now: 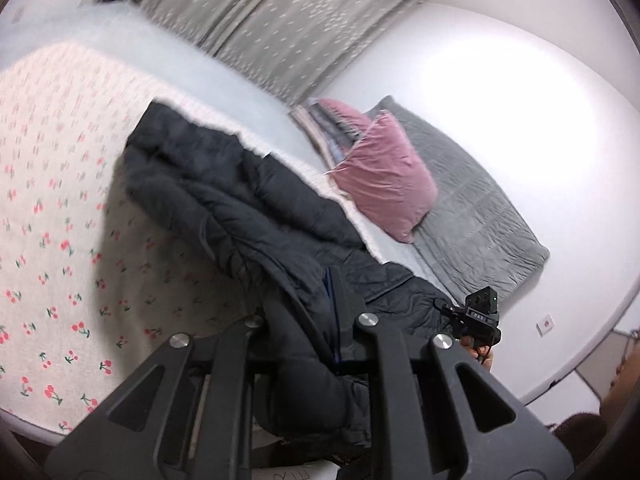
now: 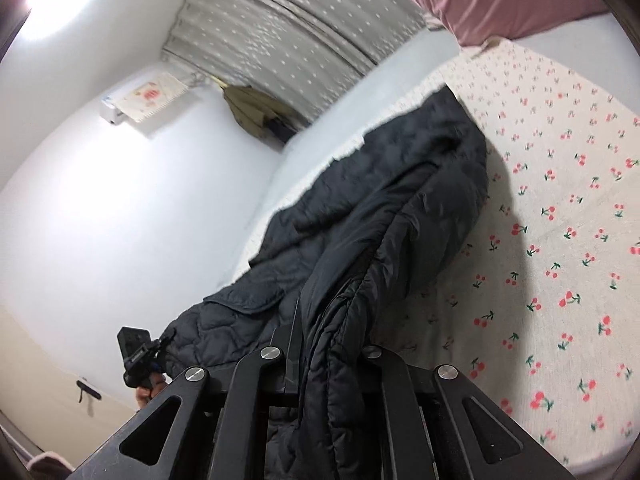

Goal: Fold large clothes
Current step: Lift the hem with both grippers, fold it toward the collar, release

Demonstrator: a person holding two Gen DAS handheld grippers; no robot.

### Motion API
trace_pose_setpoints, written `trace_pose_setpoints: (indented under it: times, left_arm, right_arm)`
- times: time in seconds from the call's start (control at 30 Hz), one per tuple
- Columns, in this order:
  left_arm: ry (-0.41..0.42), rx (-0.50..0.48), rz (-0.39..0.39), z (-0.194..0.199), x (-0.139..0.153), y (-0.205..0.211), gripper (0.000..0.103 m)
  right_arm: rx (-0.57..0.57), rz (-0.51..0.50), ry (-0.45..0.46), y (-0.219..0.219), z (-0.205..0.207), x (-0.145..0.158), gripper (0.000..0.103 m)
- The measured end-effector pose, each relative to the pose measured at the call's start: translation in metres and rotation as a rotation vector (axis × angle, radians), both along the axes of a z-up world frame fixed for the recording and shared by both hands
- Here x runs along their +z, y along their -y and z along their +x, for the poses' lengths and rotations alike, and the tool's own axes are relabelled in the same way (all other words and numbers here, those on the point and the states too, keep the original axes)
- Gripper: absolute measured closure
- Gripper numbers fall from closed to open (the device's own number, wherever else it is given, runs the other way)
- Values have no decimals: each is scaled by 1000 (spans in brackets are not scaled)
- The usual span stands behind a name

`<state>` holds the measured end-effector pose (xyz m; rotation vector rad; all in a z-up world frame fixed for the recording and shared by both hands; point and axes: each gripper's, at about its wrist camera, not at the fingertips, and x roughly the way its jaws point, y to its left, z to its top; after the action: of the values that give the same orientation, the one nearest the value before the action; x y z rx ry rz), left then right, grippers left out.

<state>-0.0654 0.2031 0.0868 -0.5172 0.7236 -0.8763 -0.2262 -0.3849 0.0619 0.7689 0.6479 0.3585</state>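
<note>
I see the dark quilted jacket (image 1: 224,200) bunched and lifted at its near edge, its far part draped across the cherry-print bedspread (image 1: 52,208), which covers the bed. My left gripper (image 1: 316,312) is clamped on a thick fold of the jacket, the padded cloth bulging between its 2 fingers and hanging down over the gripper's frame. My right gripper (image 2: 320,340) is likewise pinched on a bundle of the jacket's quilted layers, which rise from between its fingers and run away toward the bedspread. From the left wrist view I can pick out the other gripper's camera unit low at the right, against the jacket's edge, with a hand beneath it. Beyond the jacket, a pink pillow (image 1: 384,180) leans near a grey quilted headboard pad (image 1: 472,208) against the white wall (image 1: 520,100). A grey spotted curtain (image 1: 280,20) hangs at the far side of the bed.
</note>
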Motion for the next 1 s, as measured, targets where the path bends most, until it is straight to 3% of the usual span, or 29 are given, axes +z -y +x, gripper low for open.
trace_pose_setpoints:
  times: [0.3, 0.4, 0.5, 0.63, 0.7, 0.77, 0.87, 1.0]
  left_arm:
    - [69, -27, -98, -22, 44, -14, 87]
    - [59, 24, -108, 1, 46, -13, 87]
    - [26, 98, -111, 42, 38, -6, 87]
    - [9, 238, -29, 97, 18, 12, 87]
    - [44, 307, 95, 127, 4, 31, 87]
    - [28, 342, 207, 157, -19, 51, 87]
    - [-4, 361, 302, 186, -58, 68, 86]
    - [-65, 343, 345, 208, -103, 80, 82]
  right_arm:
    - [-72, -28, 107, 8, -64, 52, 94]
    - [-123, -44, 126, 12, -51, 71, 94]
    - [-193, -68, 75, 18, -13, 77, 94]
    - [-288, -116, -4, 27, 58, 70, 94]
    - [-315, -134, -40, 33, 91, 61, 94]
    - [-328, -150, -82, 38, 123, 43, 94]
    - [-348, -199, -155, 42, 158, 7, 94]
    - [-338, -303, -253, 43, 188, -39, 93]
